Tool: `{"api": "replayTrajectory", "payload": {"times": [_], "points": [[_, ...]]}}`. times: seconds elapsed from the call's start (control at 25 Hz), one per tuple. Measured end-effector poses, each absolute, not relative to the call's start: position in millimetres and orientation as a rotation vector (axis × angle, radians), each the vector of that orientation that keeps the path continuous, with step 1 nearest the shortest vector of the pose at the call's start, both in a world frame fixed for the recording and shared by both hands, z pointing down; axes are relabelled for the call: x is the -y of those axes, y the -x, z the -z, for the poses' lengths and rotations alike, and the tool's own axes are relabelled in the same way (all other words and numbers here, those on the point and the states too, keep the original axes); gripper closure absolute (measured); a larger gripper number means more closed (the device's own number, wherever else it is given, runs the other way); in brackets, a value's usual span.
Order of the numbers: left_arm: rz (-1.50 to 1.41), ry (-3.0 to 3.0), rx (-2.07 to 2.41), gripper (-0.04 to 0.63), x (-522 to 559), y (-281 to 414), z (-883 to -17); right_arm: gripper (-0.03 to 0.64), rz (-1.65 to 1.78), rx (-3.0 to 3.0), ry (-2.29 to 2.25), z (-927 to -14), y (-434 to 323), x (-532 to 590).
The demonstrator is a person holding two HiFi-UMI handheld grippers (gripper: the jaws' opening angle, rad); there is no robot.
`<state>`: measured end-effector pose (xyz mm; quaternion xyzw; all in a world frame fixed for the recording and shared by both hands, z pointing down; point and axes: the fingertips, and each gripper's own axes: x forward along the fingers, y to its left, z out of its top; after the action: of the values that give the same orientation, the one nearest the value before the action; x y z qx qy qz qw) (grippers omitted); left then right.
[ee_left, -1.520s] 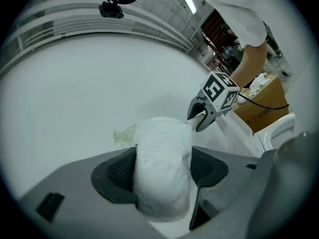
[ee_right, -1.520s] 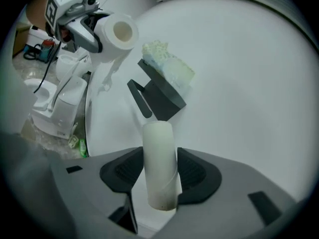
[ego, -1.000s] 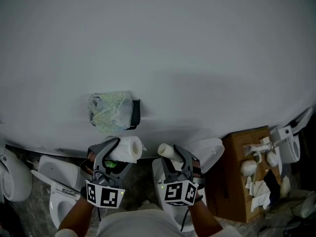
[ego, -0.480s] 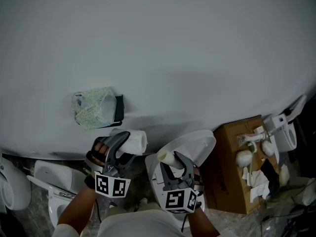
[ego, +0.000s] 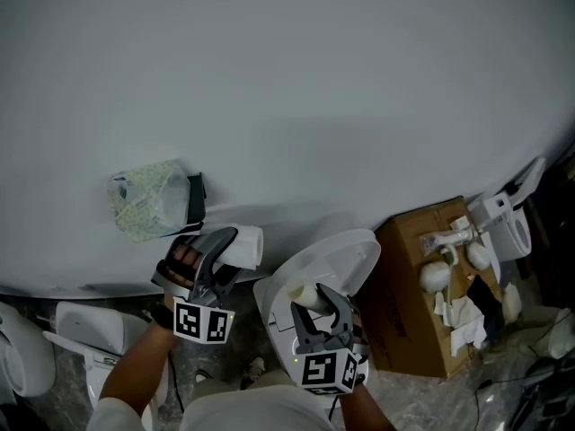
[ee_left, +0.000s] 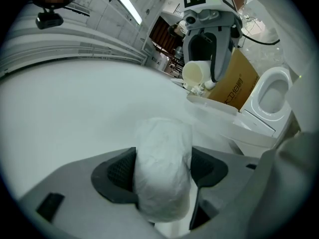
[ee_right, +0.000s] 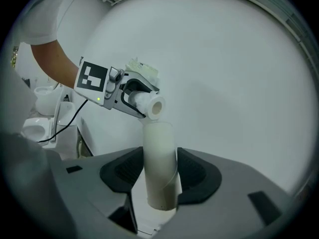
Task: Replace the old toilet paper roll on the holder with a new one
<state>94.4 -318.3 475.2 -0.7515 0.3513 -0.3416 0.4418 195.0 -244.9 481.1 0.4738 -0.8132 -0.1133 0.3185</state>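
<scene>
My left gripper is shut on a full white toilet paper roll, which sits crosswise between its pads. It hovers just below and right of the wall holder, which carries a crumpled clear plastic bag. My right gripper is shut on a bare cardboard tube and stands over a white toilet. In the right gripper view the tube stands upright between the pads, with the left gripper and its roll beyond it by the wall.
A pale wall fills the upper view. An open cardboard box with paper scraps stands at the right, with another toilet past it. More white toilets sit at the lower left. The floor is grey stone.
Both grippers have drifted right of the holder and a little lower, each keeping its load. The left gripper has rolled, and the right one now hangs over the toilet.
</scene>
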Motion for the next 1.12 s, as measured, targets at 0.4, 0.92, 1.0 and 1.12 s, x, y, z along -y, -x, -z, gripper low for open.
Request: {"api": "replayTrajectory", "payload": {"times": [0.4, 0.92, 1.0, 1.12], "points": [[0.926, 1.777, -0.861, 0.281, 337, -98, -485, 0.411, 0.272, 2.101, -1.27, -487, -213, 243], [1.041, 1.708, -0.891, 0.281, 354, -78, -501, 0.411, 0.283, 2.114, -1.25, -491, -207, 244], [1.042, 1.703, -0.889, 0.281, 354, -79, -501, 0.411, 0.279, 2.115, -1.251, -490, -207, 243], [1.051, 1.703, -0.894, 0.28, 358, -77, -502, 0.411, 0.265, 2.12, -1.25, -488, -206, 239]]}}
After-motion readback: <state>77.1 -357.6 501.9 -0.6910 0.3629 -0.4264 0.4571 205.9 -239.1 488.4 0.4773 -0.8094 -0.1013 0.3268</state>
